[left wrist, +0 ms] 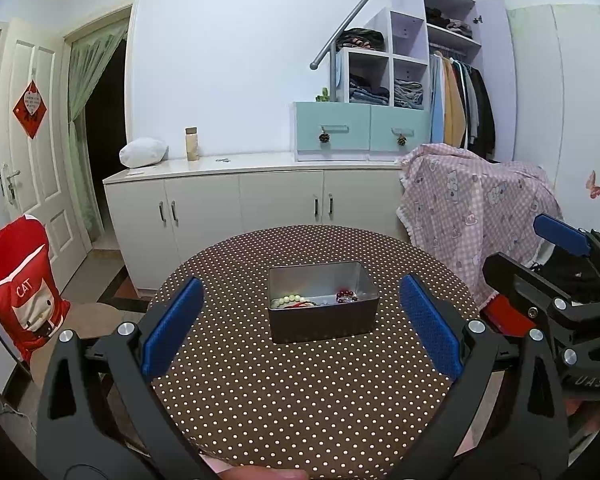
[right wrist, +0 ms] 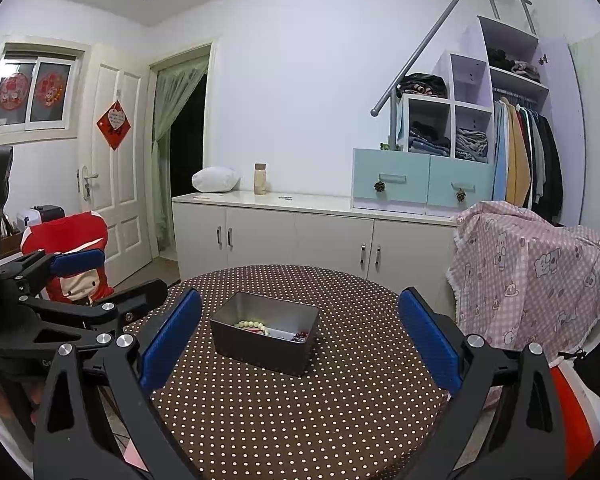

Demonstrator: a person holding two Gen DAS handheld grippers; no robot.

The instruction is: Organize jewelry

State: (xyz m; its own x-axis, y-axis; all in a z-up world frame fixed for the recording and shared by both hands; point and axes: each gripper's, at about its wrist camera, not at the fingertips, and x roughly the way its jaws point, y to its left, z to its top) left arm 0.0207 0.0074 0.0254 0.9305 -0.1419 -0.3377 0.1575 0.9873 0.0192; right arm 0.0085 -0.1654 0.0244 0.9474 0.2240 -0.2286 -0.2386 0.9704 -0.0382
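Both grippers hang apart over the near half of the table, nothing held. Left gripper (left wrist: pixel 300 328): blue-padded fingers spread wide, empty. Right gripper (right wrist: pixel 300 336): same, spread wide, empty.

Task's thing: small rectangular grey metal tin (left wrist: pixel 323 306), lid off, sitting roughly mid-table on the round table w/ brown white-dotted cloth (left wrist: pixel 292 400). Inside, all jewelry is already in the tin: a pale cream bead bracelet (left wrist: pixel 287 301) at the left end, a dark red bead bracelet (left wrist: pixel 346 295) toward the right end, plus a thin red cord and some small bits between them, too small to tell apart. No jewelry visible loose on the cloth.

Key relation: from the left wrist view the tin lies straight ahead, centred between the fingers, long axis running left-right across the line of approach. From the right wrist view the tin (right wrist: pixel 265 332) sits ahead but left of centre, turned at a slant, one corner pointing toward the camera. The right gripper shows at the right edge of the left view, beside the table rim, so the 2 sit side by side, w/ the left one squarer on.

Judgement: left looks better lined up for a straight reach in; its spread spans the tin's long side. Neither seems clearly nearer. Task looks close to done or not begun; can't tell which.
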